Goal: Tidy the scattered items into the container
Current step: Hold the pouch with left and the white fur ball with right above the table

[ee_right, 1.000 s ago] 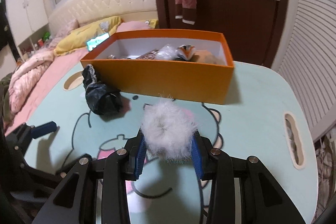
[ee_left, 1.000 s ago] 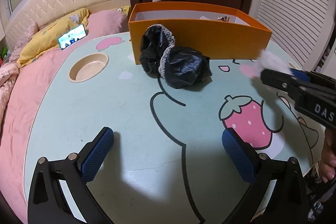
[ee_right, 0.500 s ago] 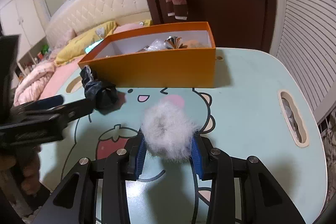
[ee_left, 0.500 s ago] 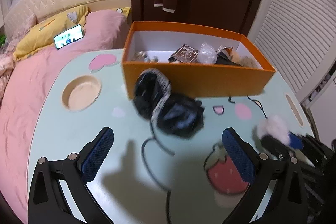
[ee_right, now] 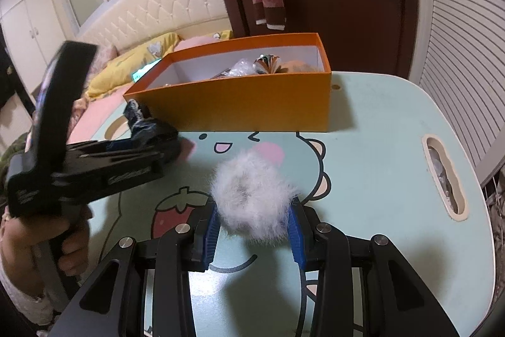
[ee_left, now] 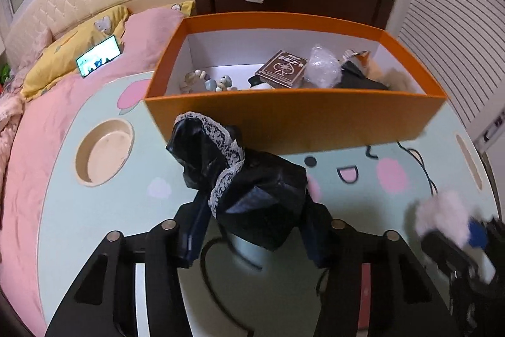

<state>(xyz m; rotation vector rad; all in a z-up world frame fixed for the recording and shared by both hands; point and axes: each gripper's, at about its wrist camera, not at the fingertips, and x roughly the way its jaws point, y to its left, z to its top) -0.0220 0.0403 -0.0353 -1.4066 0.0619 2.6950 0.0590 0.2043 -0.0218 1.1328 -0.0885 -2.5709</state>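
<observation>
A crumpled black bundle with a lace trim sits between the fingers of my left gripper. The jaws are closing and both pads press its sides, just in front of the orange box. In the right wrist view the same left gripper reaches in from the left with the bundle at its tip. My right gripper is shut on a white fluffy ball, held above the table short of the orange box. That ball also shows at the right edge of the left wrist view.
The box holds a brown card pack, a clear wrapper and small figurines. The mint cartoon table has a round cup hollow and a handle slot. A lit phone lies on the bed. A hand grips the left tool.
The left gripper moved forward to the black bundle and its wide-open jaws came in against it. The right gripper kept its hold on the fluffy ball with little movement.
</observation>
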